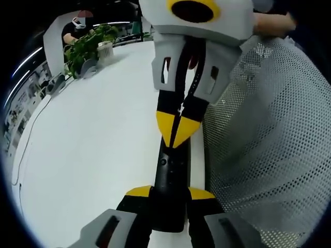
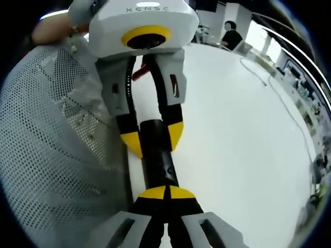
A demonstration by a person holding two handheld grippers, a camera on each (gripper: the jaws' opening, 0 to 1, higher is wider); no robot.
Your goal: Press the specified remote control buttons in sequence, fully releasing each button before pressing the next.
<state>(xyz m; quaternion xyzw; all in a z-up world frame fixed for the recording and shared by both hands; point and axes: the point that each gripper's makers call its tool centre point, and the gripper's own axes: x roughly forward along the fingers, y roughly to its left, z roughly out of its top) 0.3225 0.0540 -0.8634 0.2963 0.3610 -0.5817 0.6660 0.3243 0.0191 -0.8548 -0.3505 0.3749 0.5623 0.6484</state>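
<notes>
where lettering can be read, "xense" on the left gripper (image 2: 152, 135), clamped round one black remote control (image 2: 158, 160) by the desk (image 2: 232, 129) edge beside one white mesh panel (image 2: 46, 155); right gripper (image 2: 166, 192) closed, tips touching the remote; button markings too small to read, remote's ends hidden; one potted plant (image 1: 85, 46) at far corner

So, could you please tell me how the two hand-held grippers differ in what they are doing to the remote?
The left hand-held gripper clamps the remote by its sides, jaws apart around it. The right hand-held gripper has its jaws shut, tips together on the remote's top face, as if pressing. Both have yellow-tipped jaws and touch the remote.
</notes>
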